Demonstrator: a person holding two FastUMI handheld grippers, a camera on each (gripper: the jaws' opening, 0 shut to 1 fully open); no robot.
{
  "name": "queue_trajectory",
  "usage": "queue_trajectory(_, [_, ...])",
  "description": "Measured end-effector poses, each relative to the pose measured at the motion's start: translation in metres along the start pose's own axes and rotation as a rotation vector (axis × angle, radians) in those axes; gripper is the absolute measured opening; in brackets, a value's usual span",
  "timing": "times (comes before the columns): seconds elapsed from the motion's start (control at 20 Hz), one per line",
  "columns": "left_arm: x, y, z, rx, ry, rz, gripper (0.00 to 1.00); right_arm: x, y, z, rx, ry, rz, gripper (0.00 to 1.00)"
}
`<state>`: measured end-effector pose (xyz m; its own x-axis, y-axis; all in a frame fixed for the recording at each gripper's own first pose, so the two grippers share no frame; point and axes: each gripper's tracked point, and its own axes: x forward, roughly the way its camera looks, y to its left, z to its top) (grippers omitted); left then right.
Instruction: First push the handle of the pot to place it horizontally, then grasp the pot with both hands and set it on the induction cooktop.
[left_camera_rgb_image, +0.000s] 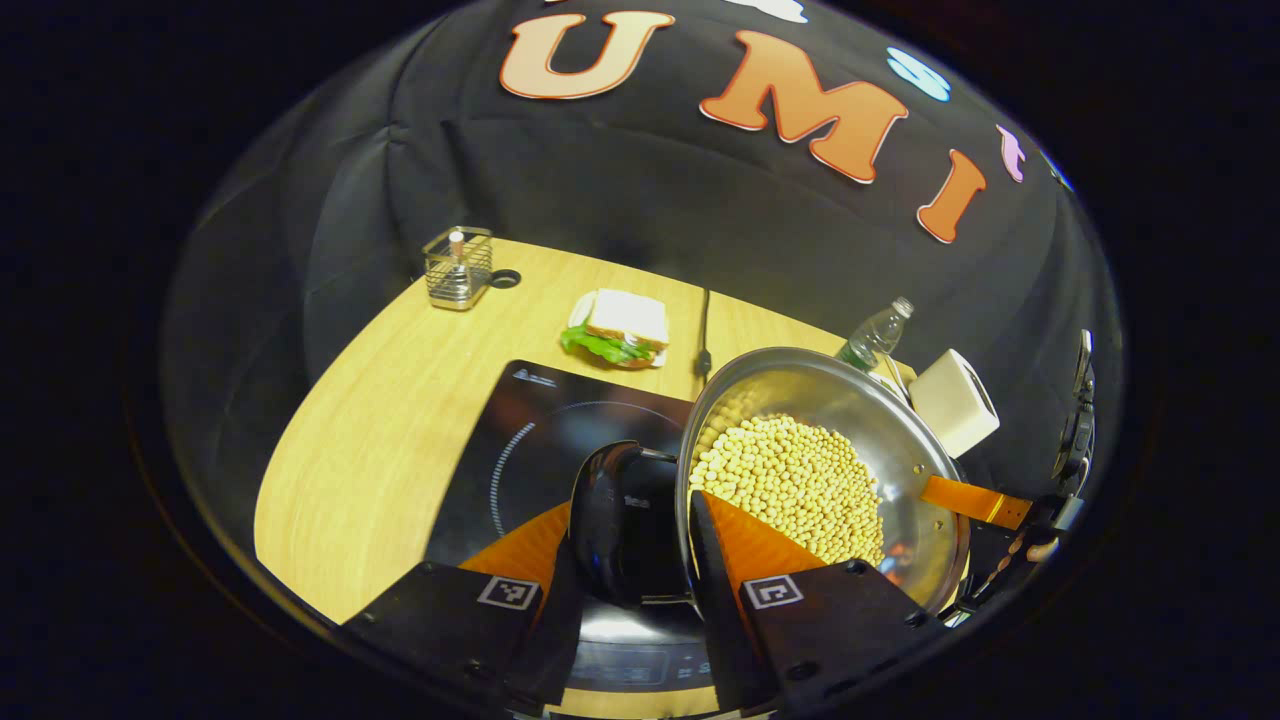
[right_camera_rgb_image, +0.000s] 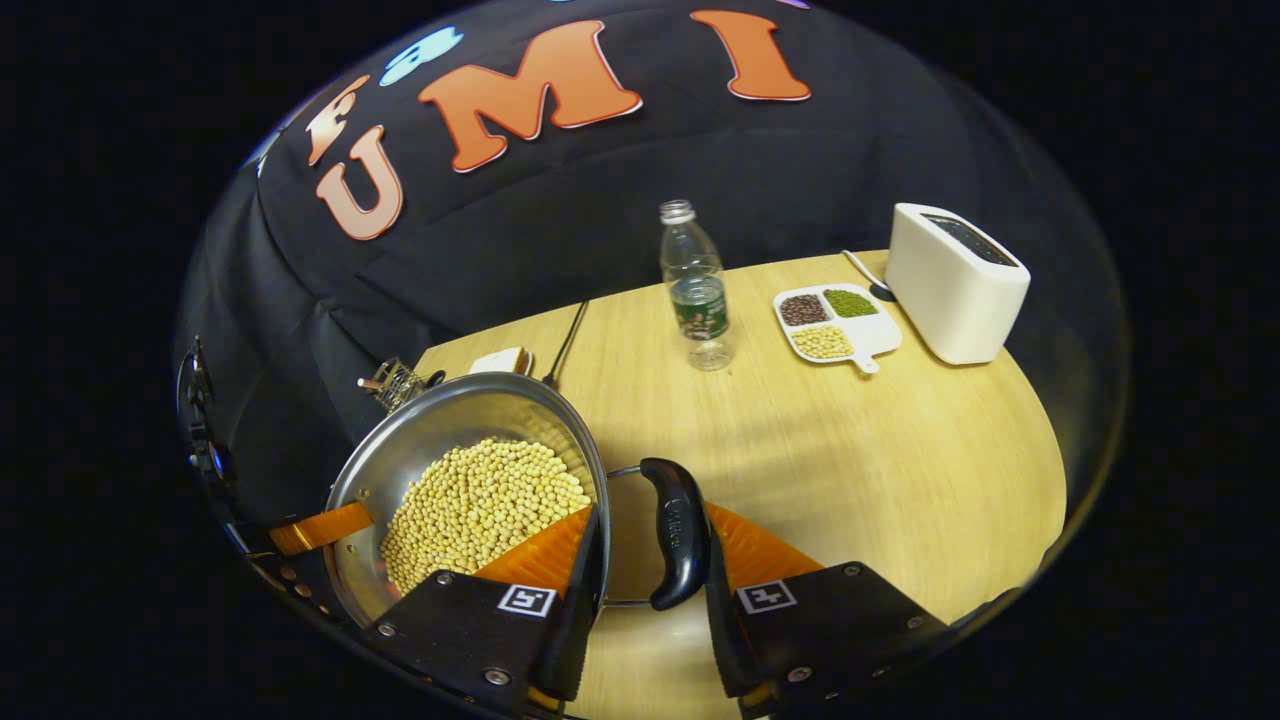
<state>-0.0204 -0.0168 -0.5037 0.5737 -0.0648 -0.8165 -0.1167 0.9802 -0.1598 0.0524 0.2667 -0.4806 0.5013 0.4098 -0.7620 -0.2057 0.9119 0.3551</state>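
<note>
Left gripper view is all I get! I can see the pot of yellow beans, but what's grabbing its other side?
Observer: The right gripper has the pot's other black handle between its fingers, with one finger inside the rim.
Operator: Is anything hiding next to the white toaster?
Observer: Yes, a white divided tray lies beside the toaster, holding dark, green and pale beans in separate sections.
Operator: What's under that handle?
Observer: Bare wooden table.
</note>
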Motion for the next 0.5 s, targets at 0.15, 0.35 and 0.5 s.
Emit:
queue_trajectory(0.15, [-0.004,0.033,0.008,-0.008,0.001,0.011,0.60,0.009,0.032,-0.006,-0.004,0.002,0.008,0.52])
queue_trajectory(0.35, [0.000,0.073,0.013,-0.026,0.005,0.015,0.60,0.023,0.068,-0.018,-0.008,0.010,0.010,0.52])
queue_trajectory(0.5, [0.008,0.095,0.013,-0.033,0.020,0.017,0.60,0.033,0.086,-0.026,-0.011,0.018,0.004,0.47])
